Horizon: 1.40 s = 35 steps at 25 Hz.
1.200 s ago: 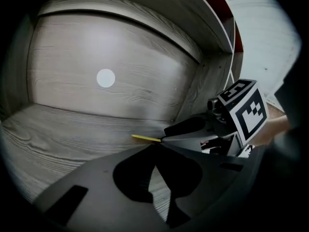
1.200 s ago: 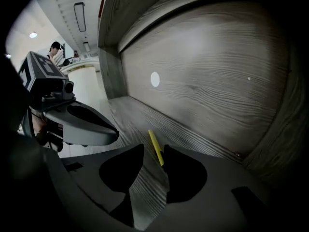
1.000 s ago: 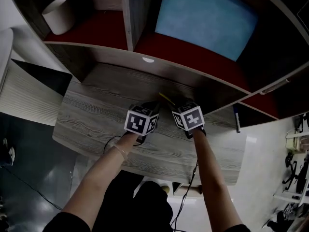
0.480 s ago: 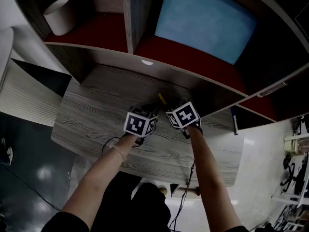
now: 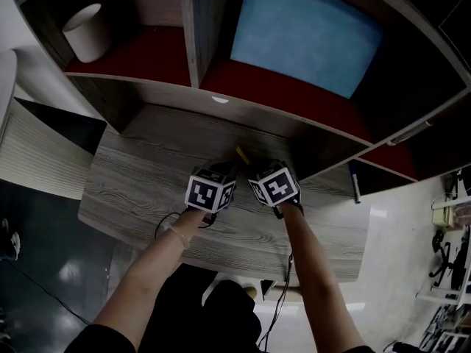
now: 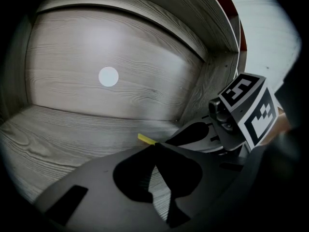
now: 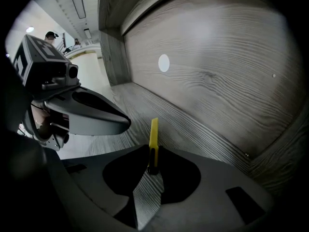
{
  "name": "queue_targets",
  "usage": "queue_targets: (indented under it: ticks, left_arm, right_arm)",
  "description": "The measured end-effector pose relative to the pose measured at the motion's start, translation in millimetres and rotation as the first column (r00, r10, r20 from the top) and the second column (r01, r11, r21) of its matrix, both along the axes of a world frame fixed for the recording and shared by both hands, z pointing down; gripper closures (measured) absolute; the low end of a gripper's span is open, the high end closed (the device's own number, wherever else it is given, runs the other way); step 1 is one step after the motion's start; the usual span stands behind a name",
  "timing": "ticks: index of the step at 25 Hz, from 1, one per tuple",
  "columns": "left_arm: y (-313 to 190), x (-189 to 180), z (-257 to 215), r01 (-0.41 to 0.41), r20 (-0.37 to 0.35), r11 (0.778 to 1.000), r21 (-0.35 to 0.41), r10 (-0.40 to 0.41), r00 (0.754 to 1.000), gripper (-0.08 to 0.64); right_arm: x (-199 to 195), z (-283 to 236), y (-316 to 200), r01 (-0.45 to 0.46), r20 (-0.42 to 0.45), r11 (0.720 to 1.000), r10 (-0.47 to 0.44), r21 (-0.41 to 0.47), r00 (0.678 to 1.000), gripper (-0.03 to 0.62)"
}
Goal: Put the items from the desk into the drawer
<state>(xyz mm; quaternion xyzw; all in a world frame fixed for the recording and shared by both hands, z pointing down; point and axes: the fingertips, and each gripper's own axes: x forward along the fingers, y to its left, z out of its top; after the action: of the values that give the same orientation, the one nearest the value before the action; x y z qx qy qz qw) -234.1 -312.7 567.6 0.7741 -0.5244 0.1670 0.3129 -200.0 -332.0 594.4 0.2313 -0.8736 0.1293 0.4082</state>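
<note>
Right tool (image 7: 153, 166): its jaws have just been closing and now pinch a yellow stick (image 7: 153, 134) near its lower end. The dark base sits between the tips and the yellow length stands up and away from them. Gripping low seems sensible, since the stick lay close to the back of the table (image 5: 140, 182) and only this end could be reached from my side.

Left tool (image 6: 155, 149): its jaws are pressed together with nothing between them. It hangs just beside the right tool, tip near tip. Judgement: it is waiting, or was there to steady the stick, and carries no load now.

Where the stick is: at the rear of the table, close under the shelf (image 5: 147, 50) and in front of the back panel (image 6: 72, 57). I cannot tell whether its far end touches the table.

Materials:
- Stick: thin, flat and narrow, with a smooth bright-yellow face that looks like plastic. It is light and could pivot in a two-point pinch.
- Table and back panel: grey wood-grain laminate, matt, with streaks running lengthwise.
- Back panel: carries one white dot (image 6: 108, 76), round and flat.
- Shelf floor: dark red.

I cannot pick out the drawer with certainty. The stick is in hand, but the carry has not begun.
</note>
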Motion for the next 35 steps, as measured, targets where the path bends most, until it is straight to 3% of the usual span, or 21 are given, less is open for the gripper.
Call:
queue_targets:
  ticks: [15,19,27,35]
  left_arm:
    - [24.4,25.0,-18.4,-0.032,-0.037,0.999,0.009,0.032,0.999,0.532]
    - [40.3,37.9,-28.9,-0.048,-0.076,0.999,0.010,0.049,0.996,0.532]
    - [67.8,53.9,-37.3,-0.076,-0.065,0.997,0.024,0.077,0.995,0.532]
    - [101.6,83.6,-51.1,-0.086,-0.048,0.995,0.053,0.089,0.995,0.532]
  right_arm:
    - [33.3,-44.6,30.8,-0.138,0.099,0.990,0.135,0.025,0.986,0.537]
    - [37.8,-59.6,42.5,-0.176,0.127,0.984,0.170,0.037,0.977,0.537]
    - [55.4,-72.6,76.2,-0.230,0.154,0.973,0.222,0.035,0.963,0.537]
    - [83.0,-93.1,116.9,-0.229,0.180,0.973,0.218,0.042,0.959,0.537]
